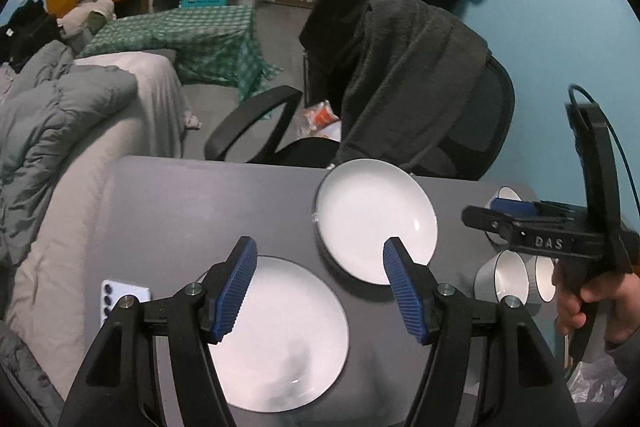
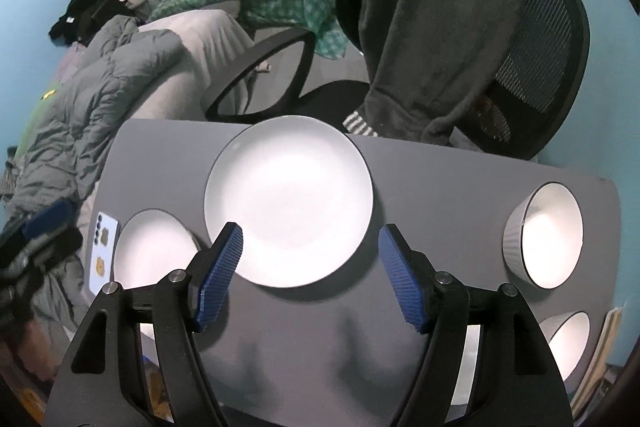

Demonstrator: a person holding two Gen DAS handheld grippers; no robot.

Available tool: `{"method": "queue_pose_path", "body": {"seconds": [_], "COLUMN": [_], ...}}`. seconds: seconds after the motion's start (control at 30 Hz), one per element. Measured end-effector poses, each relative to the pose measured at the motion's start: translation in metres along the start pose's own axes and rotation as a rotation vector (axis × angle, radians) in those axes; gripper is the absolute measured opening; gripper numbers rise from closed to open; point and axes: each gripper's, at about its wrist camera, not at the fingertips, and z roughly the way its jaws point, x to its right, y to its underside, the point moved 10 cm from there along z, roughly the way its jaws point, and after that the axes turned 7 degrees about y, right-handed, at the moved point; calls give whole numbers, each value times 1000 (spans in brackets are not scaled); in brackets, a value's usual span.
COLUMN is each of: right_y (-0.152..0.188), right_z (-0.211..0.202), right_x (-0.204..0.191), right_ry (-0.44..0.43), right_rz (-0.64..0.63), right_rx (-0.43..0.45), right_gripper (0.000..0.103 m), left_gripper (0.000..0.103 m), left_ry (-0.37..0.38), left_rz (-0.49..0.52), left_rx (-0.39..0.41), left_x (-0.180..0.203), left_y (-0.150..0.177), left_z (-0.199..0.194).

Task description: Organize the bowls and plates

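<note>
Two white plates lie on the grey table [image 1: 180,219]. In the left wrist view, the near plate [image 1: 280,339] sits under my left gripper [image 1: 320,255], which hangs open above it with nothing between its blue pads. The far plate [image 1: 374,219] lies just beyond. My right gripper [image 1: 492,213], held in a hand [image 1: 576,307], hovers over three white bowls [image 1: 506,279] at the right. In the right wrist view, my right gripper [image 2: 311,239] stands open and empty above the large plate [image 2: 288,199]. The other plate [image 2: 156,247] lies to the left, two bowls [image 2: 548,235] to the right.
A phone [image 1: 120,299] lies near the table's left edge, beside the near plate. An office chair [image 1: 492,115] draped with a dark garment stands behind the table. A bed with a grey quilt [image 1: 60,115] runs along the left side. The wall is blue.
</note>
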Motion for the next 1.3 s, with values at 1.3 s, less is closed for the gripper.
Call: {"method": "queue_pose_path", "body": {"seconds": [1.3], "right_y": [84], "right_z": [84], "right_x": [-117], "right_ry": [-196], "right_rz": [-60], "right_rx": [-240], "right_gripper": [71], "left_gripper": [67], "left_ry": [-137], "left_rz": [-103], "left_rx": [-265], "left_x": [-136], "left_y": [97], "left_z": [53]}}
